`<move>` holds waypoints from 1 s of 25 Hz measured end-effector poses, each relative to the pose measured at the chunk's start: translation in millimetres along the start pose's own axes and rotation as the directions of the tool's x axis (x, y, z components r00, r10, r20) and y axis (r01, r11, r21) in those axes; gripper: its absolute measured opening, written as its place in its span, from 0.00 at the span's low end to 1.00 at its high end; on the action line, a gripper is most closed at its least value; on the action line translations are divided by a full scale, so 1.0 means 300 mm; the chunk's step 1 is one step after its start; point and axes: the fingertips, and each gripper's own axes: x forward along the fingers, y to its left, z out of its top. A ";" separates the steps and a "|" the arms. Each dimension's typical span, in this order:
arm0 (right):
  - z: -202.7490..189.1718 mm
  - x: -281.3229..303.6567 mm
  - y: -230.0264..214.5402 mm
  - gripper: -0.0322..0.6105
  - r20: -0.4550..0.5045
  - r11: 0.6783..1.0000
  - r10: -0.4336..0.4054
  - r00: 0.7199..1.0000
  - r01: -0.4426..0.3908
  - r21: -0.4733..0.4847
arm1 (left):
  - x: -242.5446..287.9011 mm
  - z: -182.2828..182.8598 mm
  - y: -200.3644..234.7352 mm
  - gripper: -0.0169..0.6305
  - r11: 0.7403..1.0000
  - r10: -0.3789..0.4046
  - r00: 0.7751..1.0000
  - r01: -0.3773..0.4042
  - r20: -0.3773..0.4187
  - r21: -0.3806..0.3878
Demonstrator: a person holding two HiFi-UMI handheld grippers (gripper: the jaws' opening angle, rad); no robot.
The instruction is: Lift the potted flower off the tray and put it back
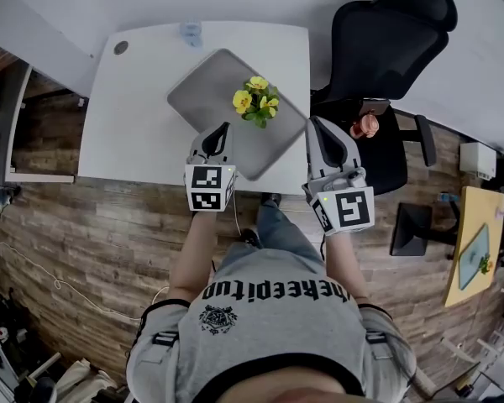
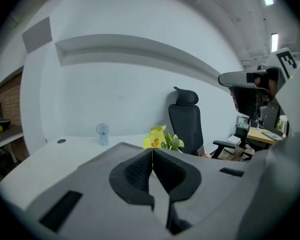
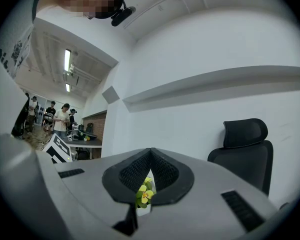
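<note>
The left claw point(image 1: 225, 127) is closed tight. In its own view the two pads meet along a thin seam with nothing between them, so it holds nothing. The right claw point(image 1: 313, 121) looks shut and empty too, its tips touching, though a wedge of gap below the tips makes that reading a little less sure.

The potted flower point(image 1: 256, 102) stands upright on the grey tray point(image 1: 203, 86), in the upper middle of the head view, on the white table point(image 1: 143, 107). It lies between the two claws and beyond both, up and to the right of the left claw's tips and up and to the left of the right claw's. The left claw is the nearer, just short of the plant, while the right hangs by the tray's right corner, further off.

In the left gripper view the yellow blooms point(image 2: 157, 137) sit almost dead ahead, just past the tips and a touch right. Either claw would probably have to open before taking the pot, whose body the blooms hide from above.
</note>
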 end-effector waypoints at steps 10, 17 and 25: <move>0.072 -0.030 0.061 0.05 0.034 1.000 0.021 0.999 -0.021 0.000 | -0.222 0.178 0.041 0.03 0.998 0.068 0.986 -0.066 0.153 -0.018; 0.120 -0.068 0.117 0.05 0.062 0.999 0.044 0.997 -0.043 -0.009 | -0.375 0.270 0.054 0.03 0.993 0.113 0.963 -0.113 0.243 -0.014; 0.179 -0.151 0.165 0.05 0.098 0.999 0.045 0.994 -0.043 -0.025 | -0.558 0.376 0.036 0.03 0.988 0.149 0.923 -0.152 0.355 -0.019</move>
